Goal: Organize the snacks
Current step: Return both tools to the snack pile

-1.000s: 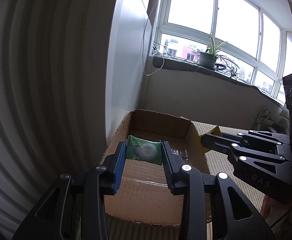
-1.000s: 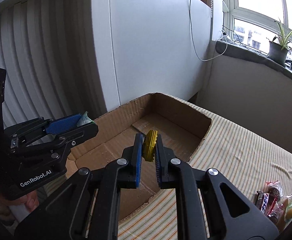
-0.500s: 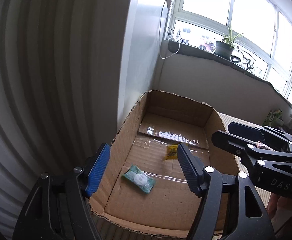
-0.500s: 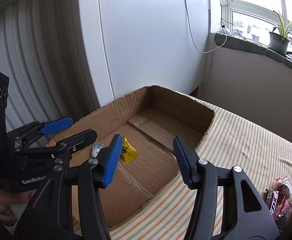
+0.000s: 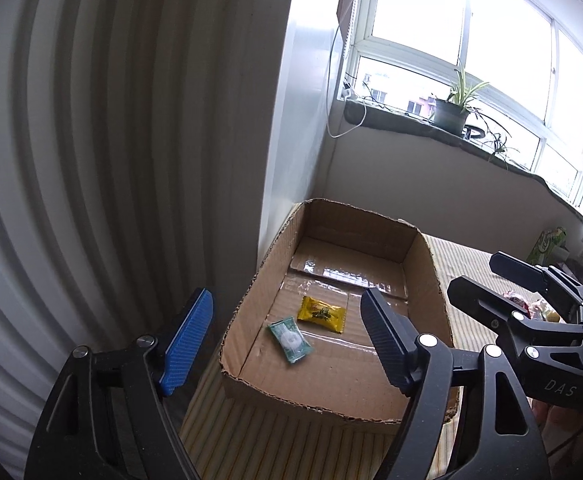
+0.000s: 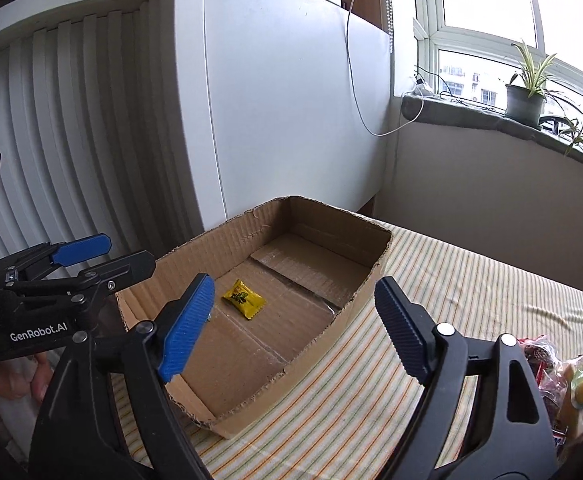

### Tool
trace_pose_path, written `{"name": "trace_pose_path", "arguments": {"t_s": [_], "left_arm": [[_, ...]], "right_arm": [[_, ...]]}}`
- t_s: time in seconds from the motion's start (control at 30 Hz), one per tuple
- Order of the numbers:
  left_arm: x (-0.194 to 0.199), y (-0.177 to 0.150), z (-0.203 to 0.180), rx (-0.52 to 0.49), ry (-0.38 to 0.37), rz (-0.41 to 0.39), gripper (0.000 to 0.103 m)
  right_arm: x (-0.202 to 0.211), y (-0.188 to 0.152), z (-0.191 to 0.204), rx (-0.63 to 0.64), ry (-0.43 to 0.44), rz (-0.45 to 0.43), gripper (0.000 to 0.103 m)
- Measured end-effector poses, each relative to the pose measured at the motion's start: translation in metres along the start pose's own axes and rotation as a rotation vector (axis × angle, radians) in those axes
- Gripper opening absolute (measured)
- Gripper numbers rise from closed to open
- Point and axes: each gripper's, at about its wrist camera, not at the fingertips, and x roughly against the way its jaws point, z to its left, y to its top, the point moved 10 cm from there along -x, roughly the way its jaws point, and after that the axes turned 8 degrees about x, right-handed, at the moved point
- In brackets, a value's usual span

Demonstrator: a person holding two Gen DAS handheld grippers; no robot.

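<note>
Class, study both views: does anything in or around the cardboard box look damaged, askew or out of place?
The cardboard box has ragged, torn top edges with no flaps. Inside, the green packet and yellow packet lie loose at different angles. Nothing is spilled.

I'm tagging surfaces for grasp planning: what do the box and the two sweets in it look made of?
Box: brown corrugated cardboard, matte, with ragged fluted cut edges; glossy clear tape along its floor seams. Yellow sweet and green sweet: thin shiny printed wrappers, probably plastic film, with crimped ends.
</note>
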Motion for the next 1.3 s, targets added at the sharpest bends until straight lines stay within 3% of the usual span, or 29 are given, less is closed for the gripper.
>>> {"name": "trace_pose_path", "arguments": {"t_s": [0.13, 0.37, 0.53, 0.77, 0.87, 1.03, 1.3], "left_arm": [[0.009, -0.002, -0.023, -0.031, -0.022, -0.008, 0.077], [0.018, -0.011, -0.082, -0.111, -0.06, -0.003, 0.077], [0.021, -0.026, -0.14, -0.182, -0.133, 0.011, 0.077], [0.028, -0.064, -0.22, -0.274, -0.249, 0.062, 0.077], [0.034, -0.077, -0.25, -0.318, -0.293, 0.082, 0.077], [0.044, -0.087, -0.283, -0.383, -0.331, 0.083, 0.077], [0.044, -0.101, -0.309, -0.421, -0.351, 0.098, 0.077]], "right_arm": [[0.019, -0.011, -0.014, -0.029, -0.013, -0.009, 0.098], [0.06, -0.042, -0.063, -0.094, -0.103, -0.015, 0.1], [0.105, -0.083, -0.126, -0.171, -0.219, -0.009, 0.1], [0.185, -0.16, -0.224, -0.277, -0.473, 0.046, 0.101], [0.213, -0.185, -0.252, -0.335, -0.527, 0.054, 0.101], [0.235, -0.197, -0.271, -0.366, -0.548, 0.039, 0.101], [0.221, -0.208, -0.266, -0.353, -0.499, 0.063, 0.101]]}}
